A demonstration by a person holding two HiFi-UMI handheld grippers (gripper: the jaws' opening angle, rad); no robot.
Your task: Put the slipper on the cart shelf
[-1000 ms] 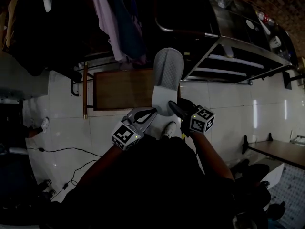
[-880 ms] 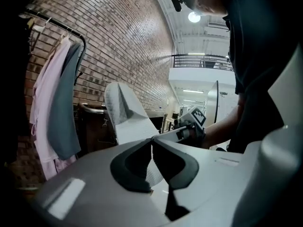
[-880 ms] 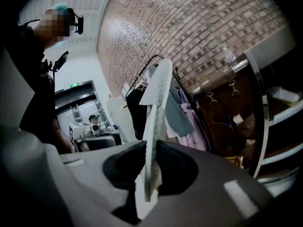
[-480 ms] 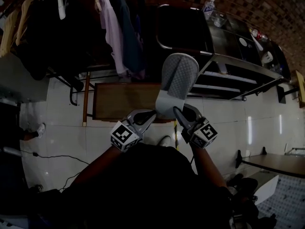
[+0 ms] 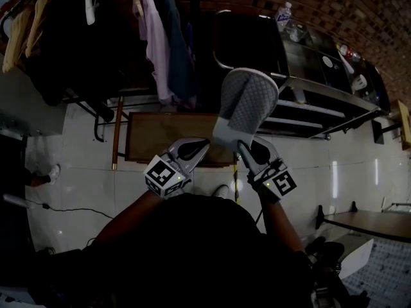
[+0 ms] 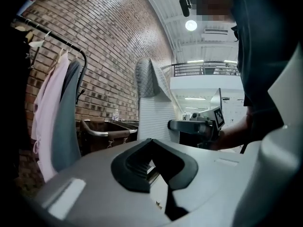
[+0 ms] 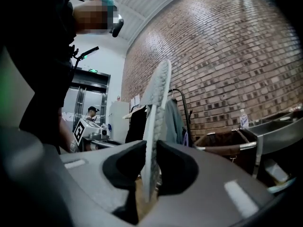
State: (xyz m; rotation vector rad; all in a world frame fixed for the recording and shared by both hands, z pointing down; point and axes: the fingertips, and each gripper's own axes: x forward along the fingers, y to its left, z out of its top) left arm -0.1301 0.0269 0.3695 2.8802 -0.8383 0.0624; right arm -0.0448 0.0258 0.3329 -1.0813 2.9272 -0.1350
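wall: brick wall (image 5: 334, 5) ran behind everything, along the top of the head view.
floor: pale glossy tiles (image 5: 77, 172) spread below, with a dark cable lying at the left.
cart: steel cart (image 5: 321, 63) stood at the upper right, its open shelf (image 5: 302, 104) visible under the top.
clothes: garments (image 5: 154, 37) hung from a rail at the upper left, just beside the cart.
frame: low wooden frame (image 5: 167, 136) sat on the floor beneath the clothes.
slipper: grey slipper (image 5: 247, 104) was held up in the air in front of the cart's left end, toe end highest and leaning toward the cart, not on the shelf.
right gripper: right gripper (image 5: 247, 151) had its fingers pinched on the slipper's lower end; in its own view the slipper stood edge-on between the dark pads, rising straight up.
left gripper: left gripper (image 5: 192, 149) hung just beside the slipper's lower end, its fingers pressed together at the tips with nothing between them.
bottle: small clear bottle (image 5: 283, 13) stood upright on the cart's top.
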